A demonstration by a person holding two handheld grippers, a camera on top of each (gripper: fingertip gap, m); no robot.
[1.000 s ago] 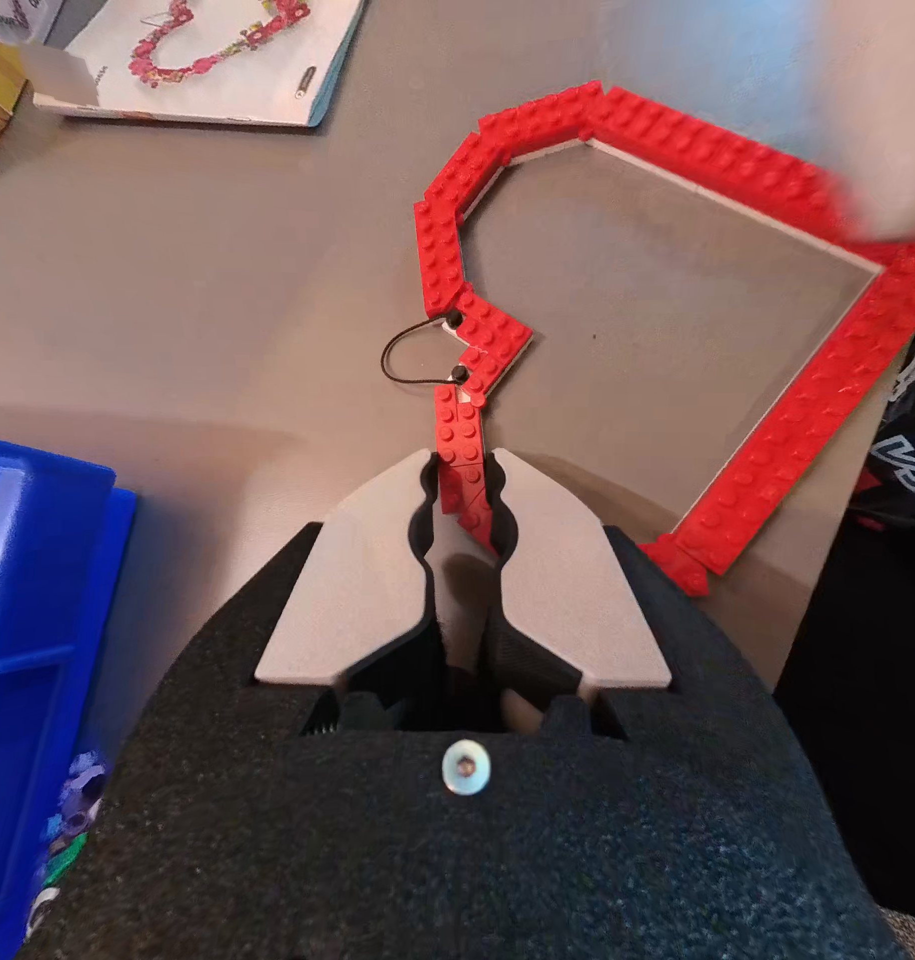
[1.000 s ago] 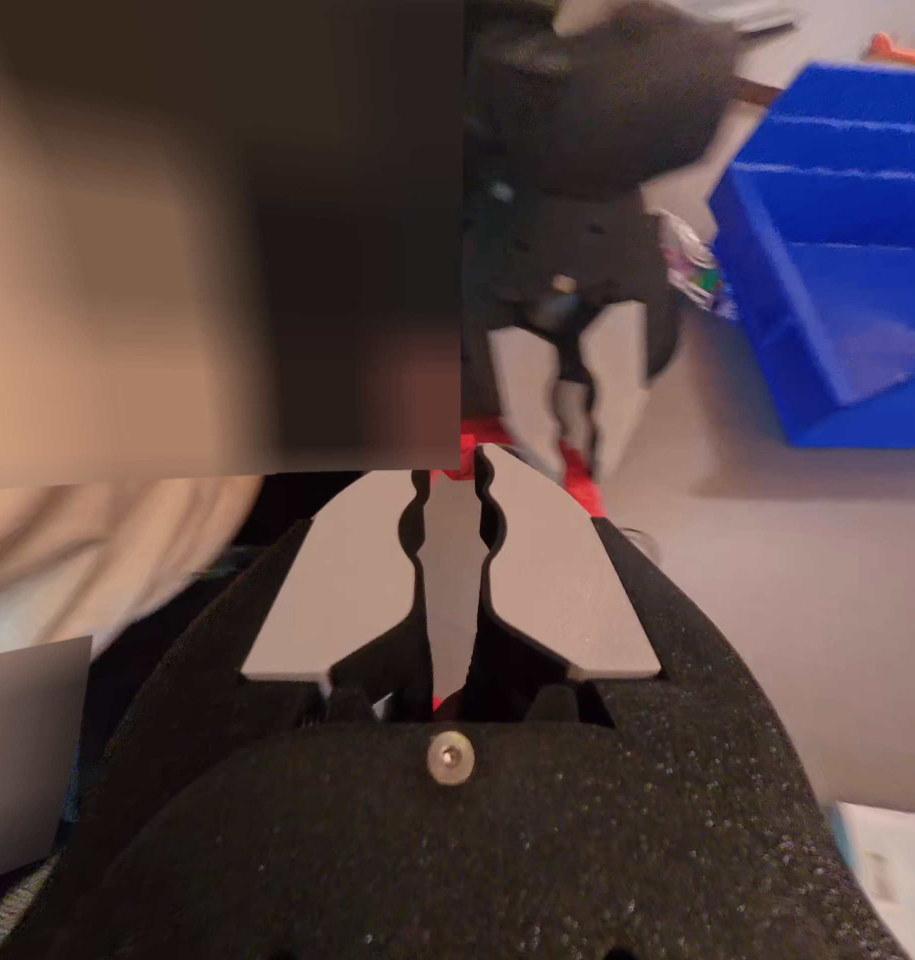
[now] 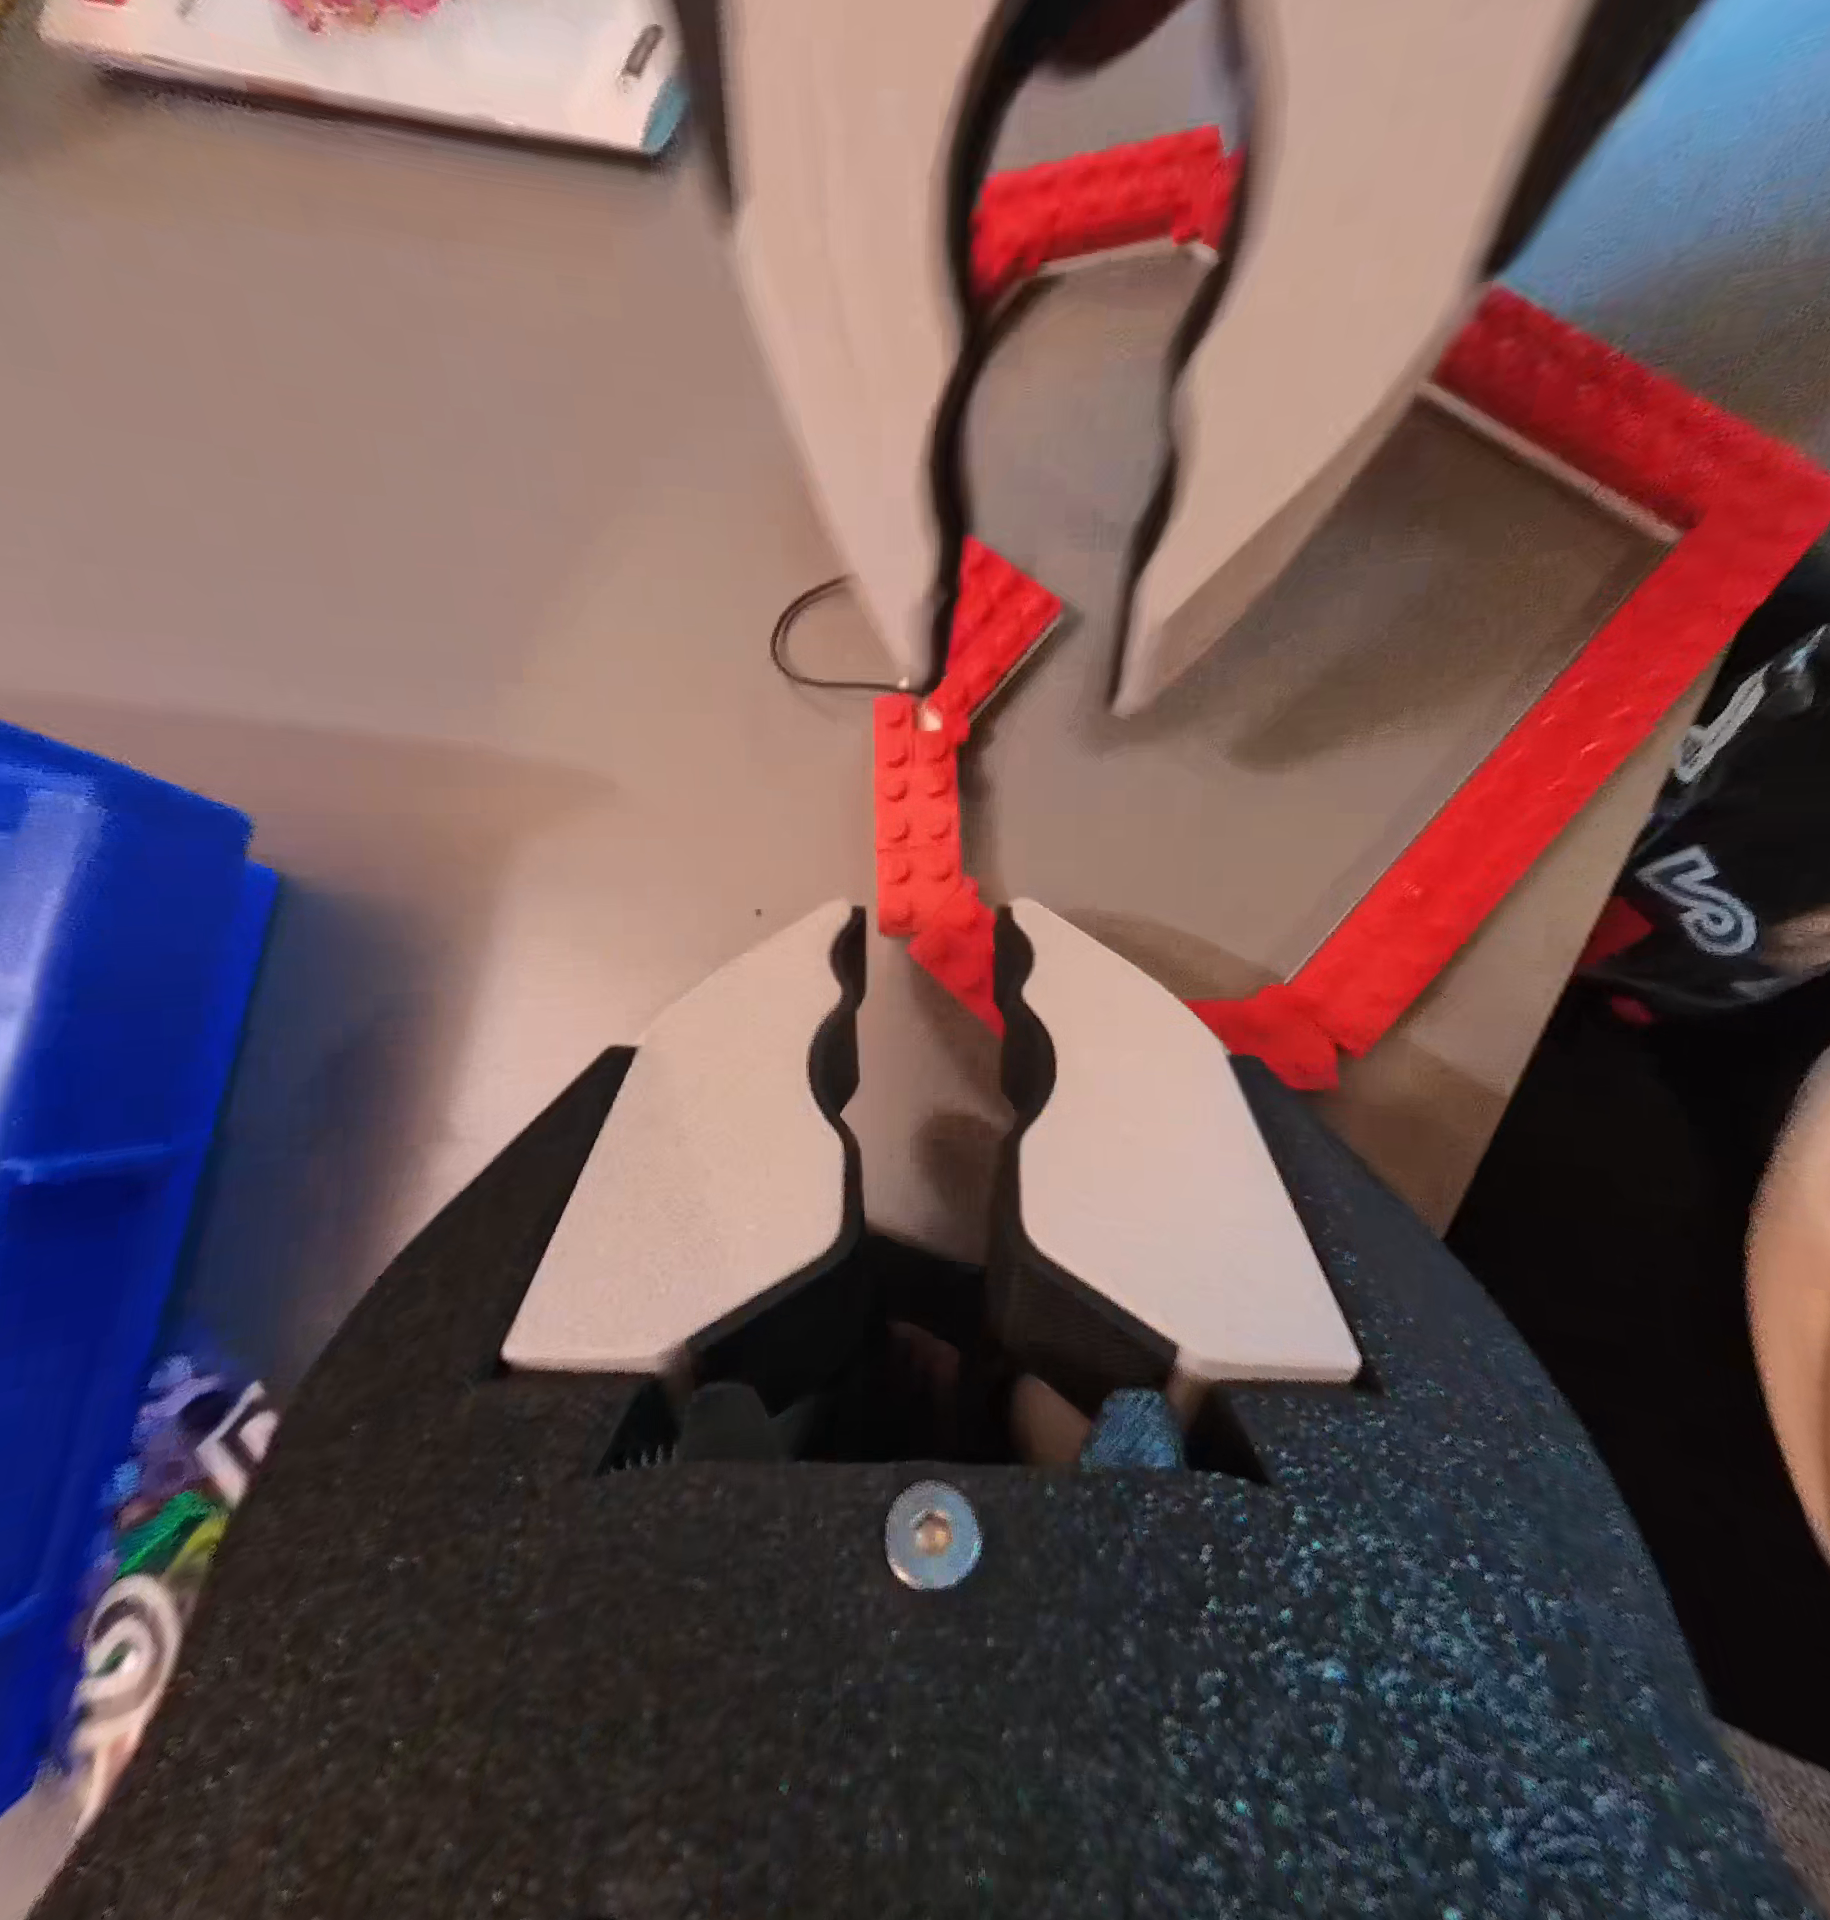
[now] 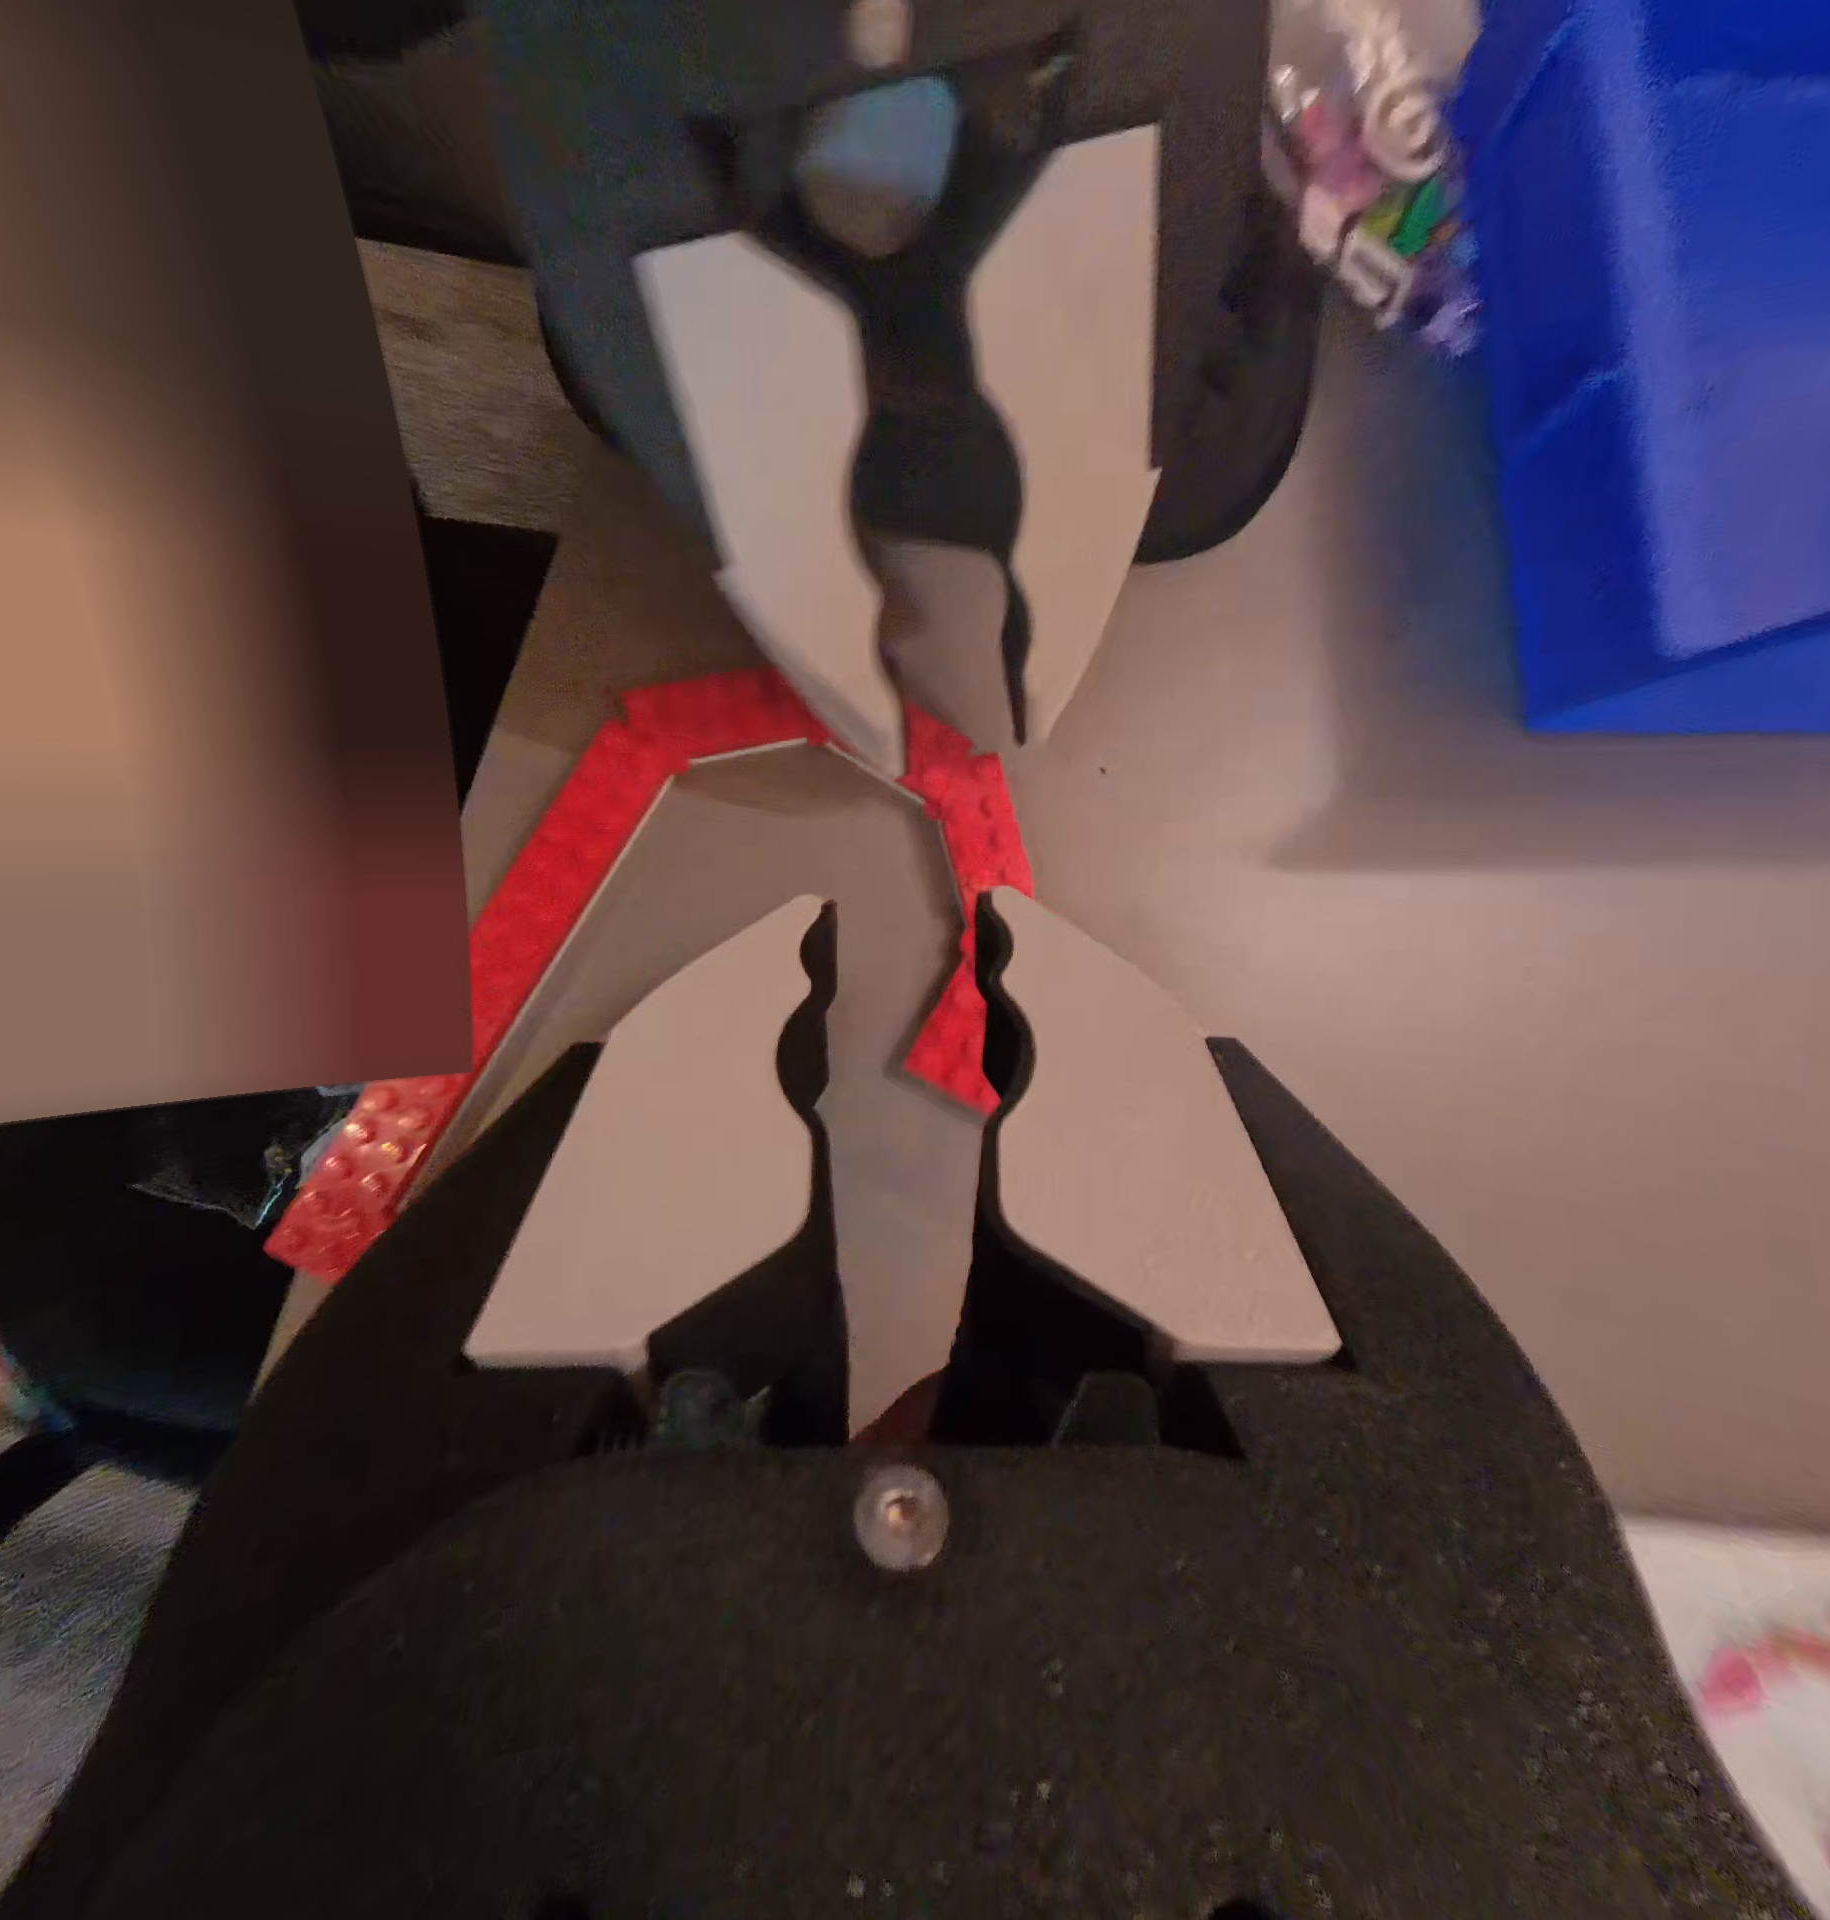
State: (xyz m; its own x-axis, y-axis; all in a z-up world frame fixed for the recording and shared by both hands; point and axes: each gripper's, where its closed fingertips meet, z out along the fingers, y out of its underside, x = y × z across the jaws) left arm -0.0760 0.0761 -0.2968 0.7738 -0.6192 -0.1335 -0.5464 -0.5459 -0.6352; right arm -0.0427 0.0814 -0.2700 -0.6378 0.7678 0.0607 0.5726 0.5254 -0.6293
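Grey table (image 3: 371, 520): both tools part-open, seemingly empty, facing across red brick frame (image 3: 1513, 769).

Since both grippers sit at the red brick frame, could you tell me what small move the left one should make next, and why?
Probably shut the left gripper on the red brick frame: its jaws stand open with the frame's near strip between them, ungripped.

One red brick frame (image 3: 1576, 665) at centre. One blue bin (image 3: 69, 1091) at 9 o'clock. One booklet (image 3: 371, 62) at 11 o'clock. Two grippers: left gripper (image 3: 932, 925), right gripper (image 4: 900, 914).
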